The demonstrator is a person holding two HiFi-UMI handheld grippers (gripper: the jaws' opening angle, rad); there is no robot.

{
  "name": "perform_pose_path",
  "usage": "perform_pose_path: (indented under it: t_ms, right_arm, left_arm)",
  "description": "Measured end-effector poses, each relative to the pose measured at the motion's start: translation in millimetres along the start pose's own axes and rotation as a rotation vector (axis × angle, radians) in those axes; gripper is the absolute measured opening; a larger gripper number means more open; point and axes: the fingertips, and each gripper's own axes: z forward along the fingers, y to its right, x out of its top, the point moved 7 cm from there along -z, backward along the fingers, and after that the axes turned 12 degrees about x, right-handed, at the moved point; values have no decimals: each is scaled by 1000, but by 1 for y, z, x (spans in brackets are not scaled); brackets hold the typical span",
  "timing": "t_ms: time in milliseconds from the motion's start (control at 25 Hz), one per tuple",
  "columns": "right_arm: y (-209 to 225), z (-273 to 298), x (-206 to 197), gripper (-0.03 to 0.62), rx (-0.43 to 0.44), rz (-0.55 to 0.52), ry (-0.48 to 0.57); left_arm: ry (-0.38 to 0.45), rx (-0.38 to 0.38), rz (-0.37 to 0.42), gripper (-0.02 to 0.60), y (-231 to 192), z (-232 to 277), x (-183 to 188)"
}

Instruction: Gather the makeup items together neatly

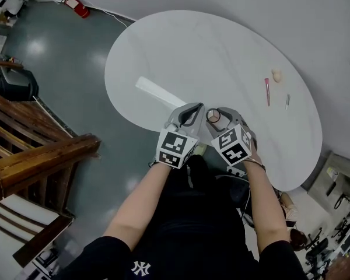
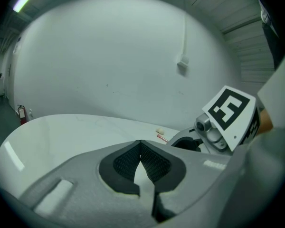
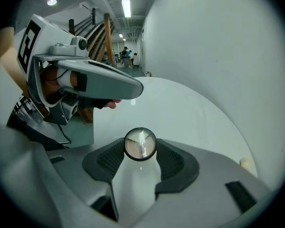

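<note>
Care counts at the set-down: carry the round pot (image 3: 140, 143) level, then place it just beside the pink stick (image 1: 267, 91) and beige sponge (image 1: 276, 74), well across the table (image 1: 181, 51). The right gripper (image 3: 140, 152) has its jaws wide, pads pressing the pot, probably a lidded jar. The left gripper (image 2: 140, 146) is closed and empty.
</note>
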Motion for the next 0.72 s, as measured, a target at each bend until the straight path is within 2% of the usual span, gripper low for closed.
perform_pose_path:
  t_ms: [320,720]
  right_arm:
    - [-17,24,-14,219,12,-24,-31]
    - [-16,49,-25,219,39,-18,-57]
  left_arm:
    - [-9,32,-19,8,-3,-13,-12]
    - [-46,22,-45,8,-7,-8,-30]
